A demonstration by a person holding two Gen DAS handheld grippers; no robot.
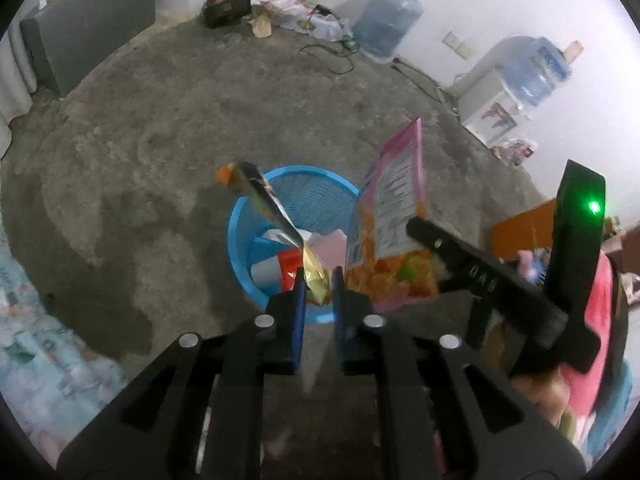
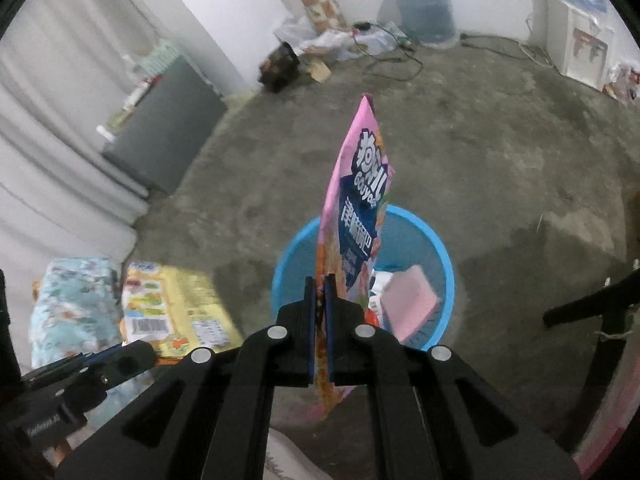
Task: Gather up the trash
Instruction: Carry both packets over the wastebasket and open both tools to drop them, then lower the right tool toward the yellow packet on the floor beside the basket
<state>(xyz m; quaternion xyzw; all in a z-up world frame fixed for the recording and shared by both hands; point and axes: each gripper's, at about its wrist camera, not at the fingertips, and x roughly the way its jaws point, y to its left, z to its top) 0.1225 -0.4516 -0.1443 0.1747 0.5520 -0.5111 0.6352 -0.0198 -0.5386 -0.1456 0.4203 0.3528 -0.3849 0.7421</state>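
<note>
Left gripper loosely spread around gold wrapper; right gripper pinching pink snack bag. I'd centre both over blue basket before releasing.

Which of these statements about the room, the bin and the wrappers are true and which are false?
1. The bin is blue. True.
2. The bin holds nothing. False: a pink packet and other rubbish lie in it.
3. The right gripper holds a pink snack bag above the bin. True.
4. The left gripper has nothing between its fingers. False: a gold wrapper sits between them.
5. A water jug stands by the far wall. True.
</note>
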